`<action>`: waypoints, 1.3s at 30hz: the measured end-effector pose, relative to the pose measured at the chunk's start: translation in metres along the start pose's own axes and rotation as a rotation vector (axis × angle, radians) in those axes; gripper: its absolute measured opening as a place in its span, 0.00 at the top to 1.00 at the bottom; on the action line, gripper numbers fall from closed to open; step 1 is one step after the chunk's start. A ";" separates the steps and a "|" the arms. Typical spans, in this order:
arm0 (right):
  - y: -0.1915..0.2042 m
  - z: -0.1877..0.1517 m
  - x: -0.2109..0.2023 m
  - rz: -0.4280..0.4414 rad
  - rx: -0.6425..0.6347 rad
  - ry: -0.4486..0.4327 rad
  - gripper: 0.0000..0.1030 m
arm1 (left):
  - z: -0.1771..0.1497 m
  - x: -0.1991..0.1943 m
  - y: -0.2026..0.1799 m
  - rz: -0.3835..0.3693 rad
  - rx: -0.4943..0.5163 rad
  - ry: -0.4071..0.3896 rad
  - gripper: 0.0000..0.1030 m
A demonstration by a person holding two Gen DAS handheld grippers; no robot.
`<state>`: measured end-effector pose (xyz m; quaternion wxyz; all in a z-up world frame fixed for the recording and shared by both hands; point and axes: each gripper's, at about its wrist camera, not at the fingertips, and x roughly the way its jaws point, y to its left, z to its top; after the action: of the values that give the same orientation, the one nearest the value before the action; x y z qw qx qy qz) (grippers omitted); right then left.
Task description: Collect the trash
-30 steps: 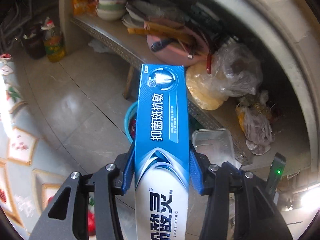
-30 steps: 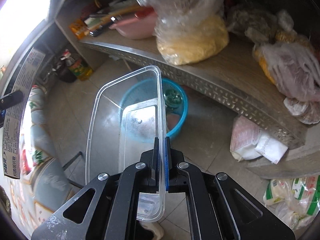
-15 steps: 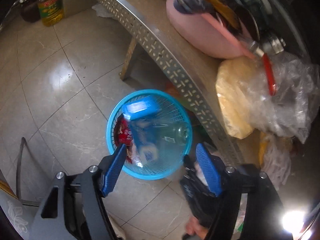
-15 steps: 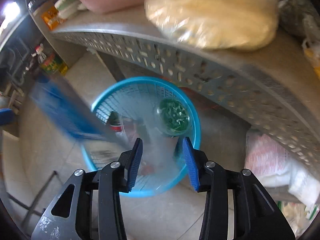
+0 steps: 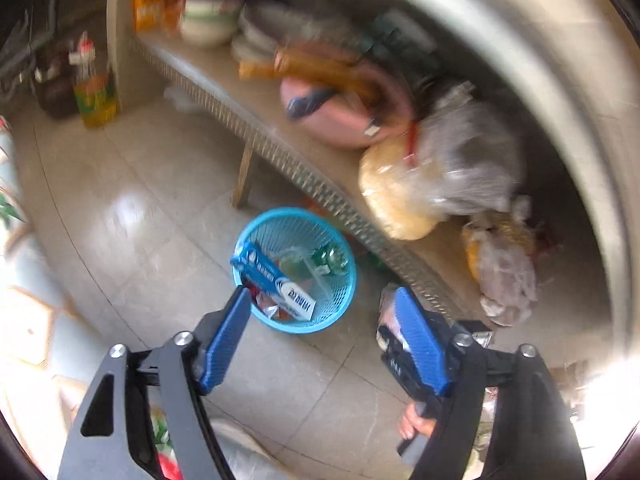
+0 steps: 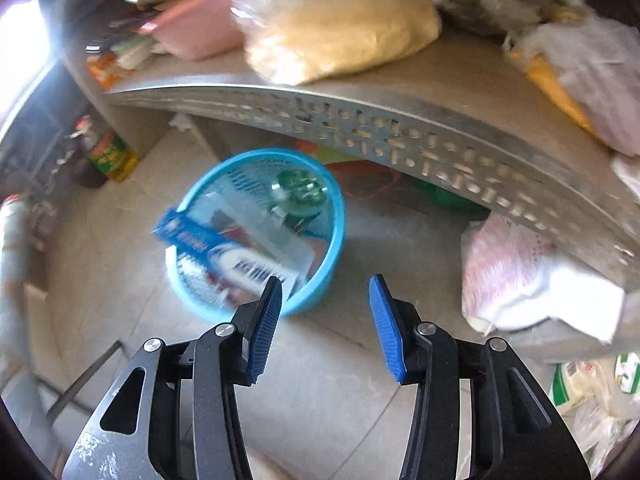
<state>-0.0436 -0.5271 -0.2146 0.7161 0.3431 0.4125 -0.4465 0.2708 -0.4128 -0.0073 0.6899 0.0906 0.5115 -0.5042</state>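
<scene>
Drop step looks done: left gripper [image 5: 320, 340] and right gripper [image 6: 325, 322] have just been opening and now gape empty, toothpaste box [image 5: 274, 282] leaning across the blue basket [image 5: 344, 292] rim, so next up is hunting more trash.

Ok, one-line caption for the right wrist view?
Open right tool above the tiled floor, nothing between its jaws; blue toothpaste box sticks out of the blue mesh basket.

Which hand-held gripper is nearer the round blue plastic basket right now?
Likely the right hand-held gripper, just above the basket rim. The left views it smaller, so seemingly farther.
</scene>
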 end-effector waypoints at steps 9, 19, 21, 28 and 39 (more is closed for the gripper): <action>0.057 -0.011 -0.155 0.154 -0.267 -0.209 0.29 | -0.115 -0.141 -0.012 0.147 -0.025 -0.308 0.05; 0.127 -0.048 -0.286 0.469 -0.519 -0.377 0.08 | -0.238 -0.222 0.006 0.383 -0.375 -0.455 0.05; 0.134 -0.060 -0.294 0.506 -0.551 -0.359 0.08 | -0.259 -0.229 0.007 0.429 -0.438 -0.482 0.05; 0.146 -0.093 -0.300 0.499 -0.585 -0.304 0.08 | -0.314 -0.254 -0.002 0.676 -0.496 -0.551 0.05; 0.146 -0.159 -0.313 0.331 -0.713 -0.349 0.08 | -0.370 -0.253 -0.034 0.868 -0.445 -0.548 0.05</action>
<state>-0.0363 -0.2252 0.0164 0.9108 0.0552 0.3532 -0.2064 0.0246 -0.0391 0.0374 0.9443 0.0109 0.3235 -0.0589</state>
